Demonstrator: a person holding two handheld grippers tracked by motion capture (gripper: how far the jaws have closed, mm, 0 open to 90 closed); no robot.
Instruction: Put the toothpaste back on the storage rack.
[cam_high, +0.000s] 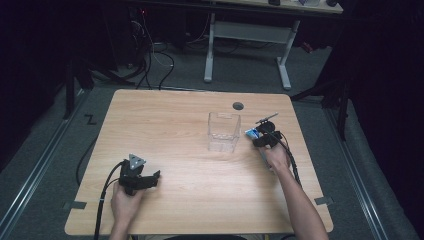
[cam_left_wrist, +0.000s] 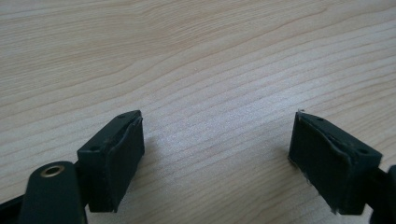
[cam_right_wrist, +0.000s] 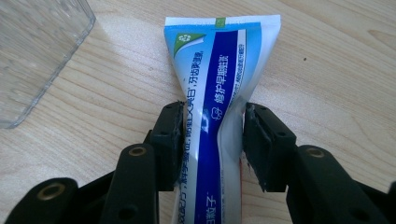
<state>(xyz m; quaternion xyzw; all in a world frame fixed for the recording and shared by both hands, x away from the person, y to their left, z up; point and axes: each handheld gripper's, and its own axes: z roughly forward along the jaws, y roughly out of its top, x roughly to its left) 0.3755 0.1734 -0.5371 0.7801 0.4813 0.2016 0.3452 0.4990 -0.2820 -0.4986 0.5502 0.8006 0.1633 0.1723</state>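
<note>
- The toothpaste tube (cam_right_wrist: 219, 93) is blue and white with printed lettering. It sits in the right claw (cam_right_wrist: 212, 140) with its flat crimped end pointing away from the claw, just over the wooden bench (cam_high: 190, 200), near the right edge and just beside a clear plastic container (cam_high: 223, 131).
- The right claw is clamped on the tube across its middle. The tube wall pinches inward where the pads (cam_right_wrist: 170, 135) press, so the skin is soft and gives easily.
- By my judgement the tube is light, limp along its length and smooth-surfaced. It will sag or swing from a mid-body grip, and a hard squeeze could push paste toward the cap end, which is hidden below the claw.
- A better hold would likely be nearer the stiff crimped seam or the shoulder by the cap, where the tube deforms less. The present mid-body grip looks secure enough for a short carry.
- The clear container stands upright and open-topped just to the left of the tube. Its walls look thin and rigid, so a knock from the claw might slide or tip it.
- The left claw (cam_high: 150, 178) rests low near the bench's front left, well apart from the tube and container. In the left gripper view its jaws stand wide apart with only bare wood grain between them.
- A slim dark object (cam_high: 266, 118) lies just beyond the right claw; I cannot tell what it is.
</note>
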